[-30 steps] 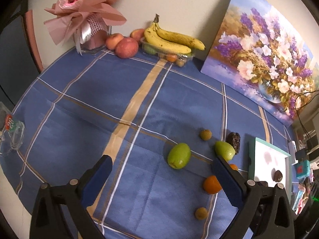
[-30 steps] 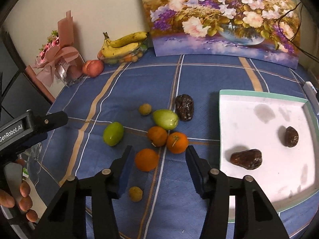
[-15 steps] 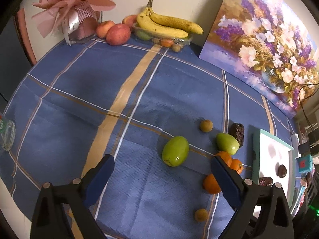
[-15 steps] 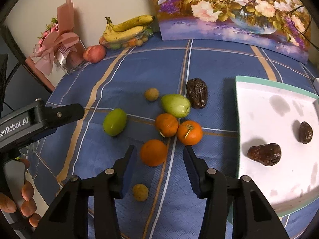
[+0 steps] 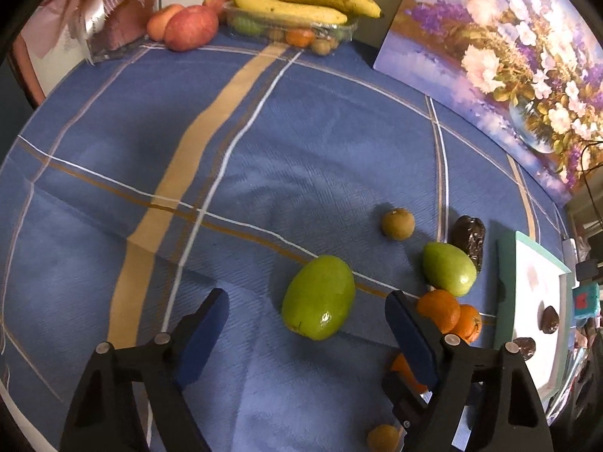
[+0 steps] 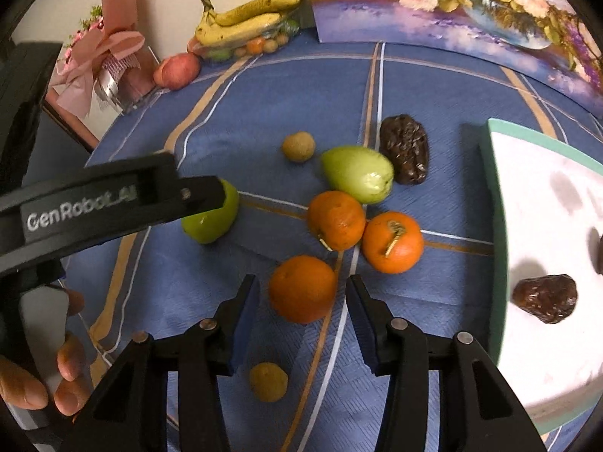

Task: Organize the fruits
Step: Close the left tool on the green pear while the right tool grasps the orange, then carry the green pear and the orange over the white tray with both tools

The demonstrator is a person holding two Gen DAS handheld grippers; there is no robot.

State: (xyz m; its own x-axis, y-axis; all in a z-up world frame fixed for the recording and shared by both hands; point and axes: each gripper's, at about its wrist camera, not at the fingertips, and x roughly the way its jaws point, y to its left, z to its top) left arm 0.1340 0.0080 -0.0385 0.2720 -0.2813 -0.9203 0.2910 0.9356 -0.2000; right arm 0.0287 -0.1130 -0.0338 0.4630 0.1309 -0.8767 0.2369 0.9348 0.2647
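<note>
Loose fruit lies on the blue checked tablecloth. My left gripper is open, its jaws on either side of a green mango, not touching it. It also shows in the right wrist view, partly behind the left gripper's body. My right gripper is open around an orange, apart from it. Two more oranges, a green pear-shaped fruit, a dark date and two small brown fruits lie nearby. A white tray at the right holds two dates.
At the back wall stand a clear box of fruit with bananas on top, apples, a pink wrapped bouquet and a flower painting. The tray's green rim is close to the oranges.
Both grippers moved forward and down toward the fruit. The green mango now lies between the left jaws, and the near orange between the right jaws.
</note>
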